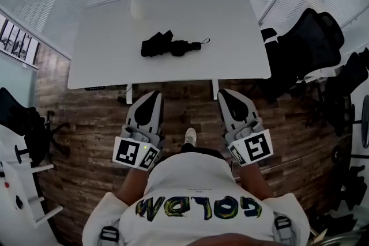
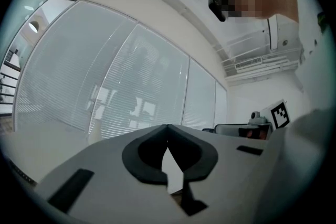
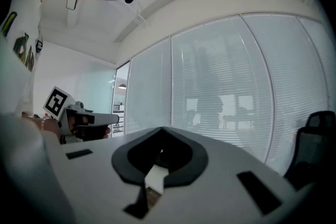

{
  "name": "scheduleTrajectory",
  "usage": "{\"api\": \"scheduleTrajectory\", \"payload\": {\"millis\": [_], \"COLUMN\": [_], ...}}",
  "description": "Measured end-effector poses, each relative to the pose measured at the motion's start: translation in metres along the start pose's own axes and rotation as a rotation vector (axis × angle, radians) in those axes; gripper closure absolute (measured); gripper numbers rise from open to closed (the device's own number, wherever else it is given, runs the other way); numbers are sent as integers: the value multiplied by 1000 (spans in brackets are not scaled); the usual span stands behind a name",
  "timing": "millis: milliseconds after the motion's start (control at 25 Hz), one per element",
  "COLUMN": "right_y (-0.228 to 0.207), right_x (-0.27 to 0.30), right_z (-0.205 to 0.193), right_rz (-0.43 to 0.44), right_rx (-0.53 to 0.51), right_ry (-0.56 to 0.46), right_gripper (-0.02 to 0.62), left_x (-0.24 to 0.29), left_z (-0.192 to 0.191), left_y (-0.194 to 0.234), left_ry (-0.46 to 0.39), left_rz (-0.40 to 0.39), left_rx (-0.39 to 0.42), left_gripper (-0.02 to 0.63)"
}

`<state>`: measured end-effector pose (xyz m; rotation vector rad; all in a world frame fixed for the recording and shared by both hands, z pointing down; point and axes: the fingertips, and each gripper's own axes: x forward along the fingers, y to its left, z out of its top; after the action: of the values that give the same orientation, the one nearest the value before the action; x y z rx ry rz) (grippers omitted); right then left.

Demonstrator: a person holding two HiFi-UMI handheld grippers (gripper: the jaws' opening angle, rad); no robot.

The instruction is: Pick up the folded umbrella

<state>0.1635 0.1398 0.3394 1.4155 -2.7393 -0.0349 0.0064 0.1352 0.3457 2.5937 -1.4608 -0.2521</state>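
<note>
Umbrella (image 1: 171,45), folded, lies upper centre on the white table (image 1: 230,31), long axis left-right, well above both clenched, empty tongs, left gripper (image 1: 149,102) nearer than right gripper (image 1: 232,99).

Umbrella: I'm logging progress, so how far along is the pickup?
Done: nothing yet. The umbrella lies folded on the table, untouched. In hand: nothing. The left gripper and right gripper are both shut and empty, held short of the table's near edge. Left: reach over the table, open a gripper, close it on the umbrella and lift.
</note>
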Motion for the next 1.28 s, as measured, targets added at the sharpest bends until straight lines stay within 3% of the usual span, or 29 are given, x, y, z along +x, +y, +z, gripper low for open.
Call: {"api": "scheduleTrajectory", "payload": {"millis": [320, 760, 1280], "right_y": [-51, -82, -92], "right_x": [26, 68, 157], "right_z": [-9, -10, -6], "right_rz": [19, 34, 37], "right_rx": [2, -2, -50], "right_ry": [10, 13, 35], "right_gripper": [584, 584, 584], "left_x": [56, 102, 149], "left_z": [-5, -2, 5], "left_y": [0, 27, 99], "left_ry": [4, -3, -3], "left_rz": [13, 26, 14], "left_rx": [5, 10, -16], "left_gripper": [597, 597, 597]}}
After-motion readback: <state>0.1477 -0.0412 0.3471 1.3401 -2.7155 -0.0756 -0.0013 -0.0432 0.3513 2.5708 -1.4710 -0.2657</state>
